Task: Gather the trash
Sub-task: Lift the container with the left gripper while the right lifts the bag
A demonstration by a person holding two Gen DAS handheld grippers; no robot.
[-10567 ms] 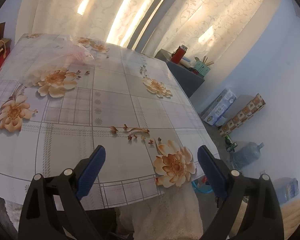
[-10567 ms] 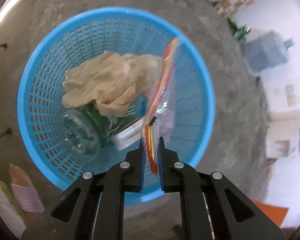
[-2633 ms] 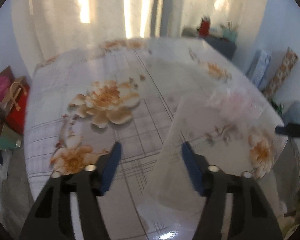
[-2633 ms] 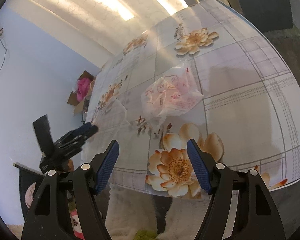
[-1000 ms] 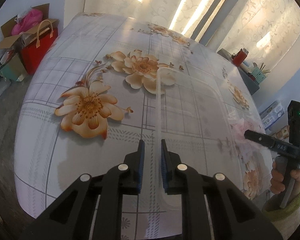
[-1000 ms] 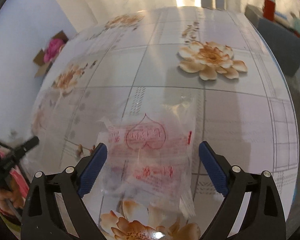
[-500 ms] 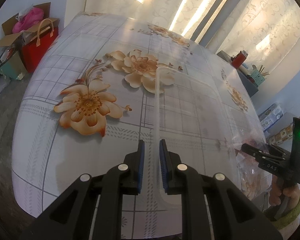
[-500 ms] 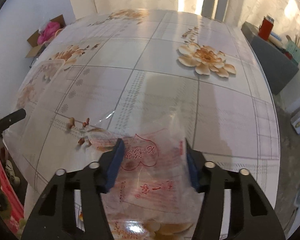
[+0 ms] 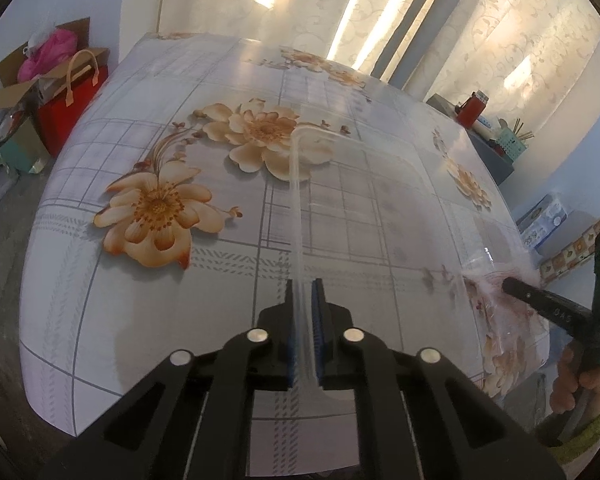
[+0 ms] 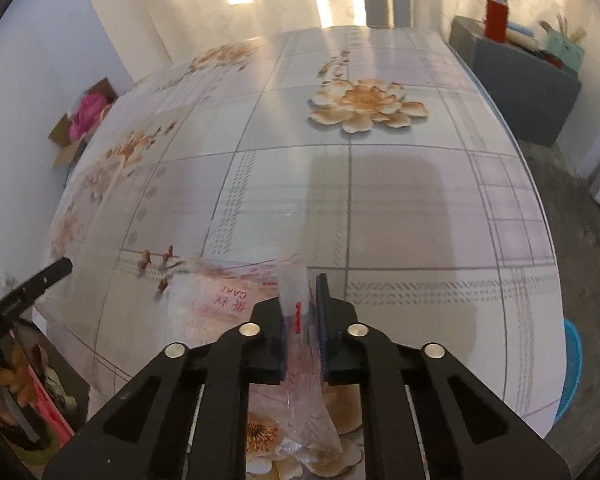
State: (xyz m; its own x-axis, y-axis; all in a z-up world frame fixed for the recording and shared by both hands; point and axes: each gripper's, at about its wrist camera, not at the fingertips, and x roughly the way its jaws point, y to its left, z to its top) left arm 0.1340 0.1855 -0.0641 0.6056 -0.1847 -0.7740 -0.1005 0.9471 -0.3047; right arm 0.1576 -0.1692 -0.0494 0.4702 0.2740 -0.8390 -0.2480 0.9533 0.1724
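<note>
Since a second ago the right gripper [image 10: 302,312] has come forward over the wrapper [image 10: 236,304], and its jaws, then spread wide either side of it, have just closed on a pinched-up fold of the film. The left gripper [image 9: 302,320] has barely shifted; its jaws are nearly together on the rim of a clear tray [image 9: 364,208], which lies flat on the table [image 9: 100,320] toward the right edge.

The wrapper sits at the table's near right corner, gathered upward between the pads, probably so it will lift clear in one piece. The tray is gripped by its thin upstanding lip, the only part a narrow claw could bite.

Both items are transparent, so their outlines are hard to trace: the tray's far side fades into the flowered cloth, and the wrapper's lower end is lost behind the gripper body. Only a blue sliver [image 10: 572,364] beyond the table's edge hints at a bin.
</note>
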